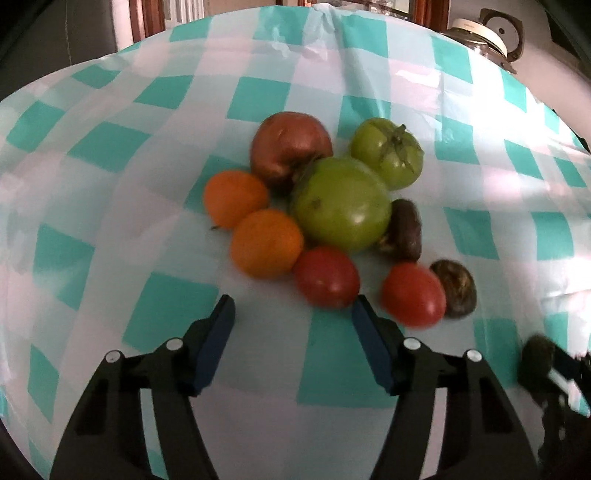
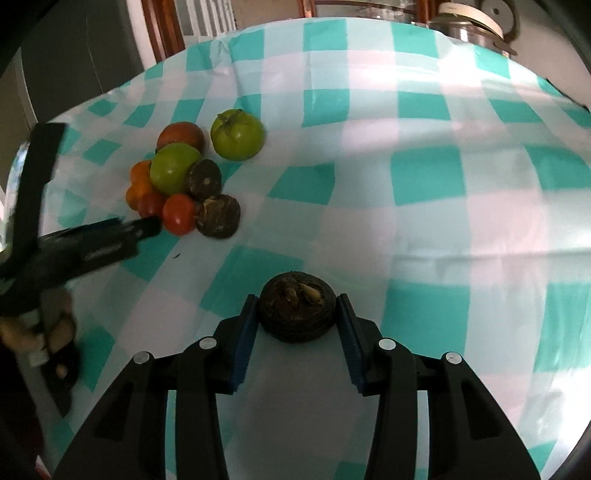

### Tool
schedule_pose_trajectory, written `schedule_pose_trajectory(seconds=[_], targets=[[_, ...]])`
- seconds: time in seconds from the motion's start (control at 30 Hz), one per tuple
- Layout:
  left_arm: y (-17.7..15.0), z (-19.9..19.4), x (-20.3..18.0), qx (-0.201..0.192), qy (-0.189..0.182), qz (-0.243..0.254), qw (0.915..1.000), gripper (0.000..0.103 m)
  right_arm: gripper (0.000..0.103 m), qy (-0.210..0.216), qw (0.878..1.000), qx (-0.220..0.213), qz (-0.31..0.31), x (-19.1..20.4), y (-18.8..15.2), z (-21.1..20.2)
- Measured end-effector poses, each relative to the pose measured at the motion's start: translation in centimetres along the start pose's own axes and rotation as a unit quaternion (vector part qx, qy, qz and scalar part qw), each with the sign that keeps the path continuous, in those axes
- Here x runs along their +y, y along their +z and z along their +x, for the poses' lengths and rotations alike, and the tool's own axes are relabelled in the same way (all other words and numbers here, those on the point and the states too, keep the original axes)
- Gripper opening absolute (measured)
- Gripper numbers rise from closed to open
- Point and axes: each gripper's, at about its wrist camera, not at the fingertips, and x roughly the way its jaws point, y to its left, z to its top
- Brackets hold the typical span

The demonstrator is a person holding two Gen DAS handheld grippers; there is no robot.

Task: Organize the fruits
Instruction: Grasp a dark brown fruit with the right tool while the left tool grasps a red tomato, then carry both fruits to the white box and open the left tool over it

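Fruit pile: gathered on the checked tablecloth (image 1: pixel 110 155), kinds mixed together, so the sorting looks barely begun.
Pile contents: dark red fruit (image 1: pixel 290 146), two green tomatoes (image 1: pixel 341 205) (image 1: pixel 388 151), two orange fruits (image 1: pixel 234 197) (image 1: pixel 266 243), two red tomatoes (image 1: pixel 327 277) (image 1: pixel 413 295), two dark brown fruits (image 1: pixel 402 229) (image 1: pixel 456 288).
Right gripper (image 2: pixel 297 314): blue pads pressed to either side of a third dark brown fruit (image 2: pixel 297 310), well apart from the pile; probably the start of a brown group.
Left gripper (image 1: pixel 293 310): fingers spread wide, holding nothing, aimed at the near red tomato, likely the next pick.
Containers: no bowl, tray or basket in either view; fruit lies directly on the cloth.
Background: metal pot with lid (image 1: pixel 484 33) beyond the table's far edge.
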Motion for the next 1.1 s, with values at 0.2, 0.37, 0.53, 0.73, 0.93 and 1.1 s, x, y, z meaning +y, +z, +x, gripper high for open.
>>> schedule_pose_trajectory(seconds=[0.2,0.37,0.53,0.73,0.93,1.1], targets=[[1.7,1.0,-0.1,-0.002,-0.006,-0.014,0.9999,0.064,0.043,-0.001,1.0,-0.003,0.015,0.0,-0.7,-0.7],[1.3,0.3,0.8,-0.01,-0.06,-0.017,0.998,0.035,0.043,0.005,0.999,-0.008,0.033,0.1,-1.8,-1.6],[-3.5,-3.2,2.3,-0.016,-0.085,-0.034,0.9957,0.035,0.043,0.012,0.999,-0.013,0.036,1.2,-4.1,-3.3],[-10.8,-9.1,4.4,-0.026,-0.106,-0.022,0.9937,0.035,0.043,0.033,0.999,-0.024,0.022,4.9,-8.3,-6.6],[-15.9,-13.8,6.9,-0.047,-0.1,-0.011,0.9938,0.035,0.043,0.045,0.999,-0.024,-0.001,8.8,-11.2,-8.5],[-19.5,-16.8,9.1,-0.066,-0.087,-0.003,0.994,0.035,0.043,0.063,0.997,-0.019,-0.026,12.4,-12.8,-9.4]])
